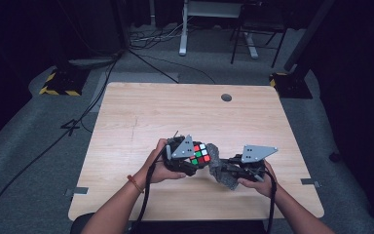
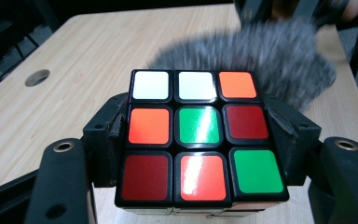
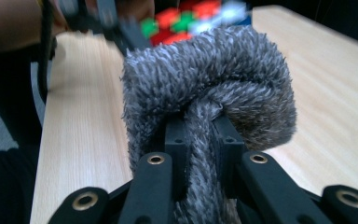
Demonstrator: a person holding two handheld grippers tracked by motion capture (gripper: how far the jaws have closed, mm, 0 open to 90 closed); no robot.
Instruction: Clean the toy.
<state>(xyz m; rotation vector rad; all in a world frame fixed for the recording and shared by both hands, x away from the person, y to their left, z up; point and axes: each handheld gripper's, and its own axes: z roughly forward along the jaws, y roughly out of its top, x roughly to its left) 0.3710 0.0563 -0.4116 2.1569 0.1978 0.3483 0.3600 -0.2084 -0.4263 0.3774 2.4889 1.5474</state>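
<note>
A Rubik's cube point(image 2: 198, 137) with mixed red, orange, green and white stickers sits clamped between the jaws of my left gripper point(image 2: 198, 144), held above the table near its front middle point(image 1: 200, 153). My right gripper point(image 3: 204, 135) is shut on a fluffy grey cloth point(image 3: 209, 88), which bunches up over its jaws. The cloth point(image 1: 220, 165) touches the cube's right side in the high view, and it shows blurred just behind the cube point(image 2: 261, 51) in the left gripper view. The cube point(image 3: 186, 21) appears beyond the cloth in the right gripper view.
The light wooden table point(image 1: 141, 112) has a round cable hole point(image 1: 226, 97) at the back right. A person's hands hold both grippers near the front edge. Beyond the table are cables, a desk frame point(image 1: 185, 29) and dark stands on grey carpet.
</note>
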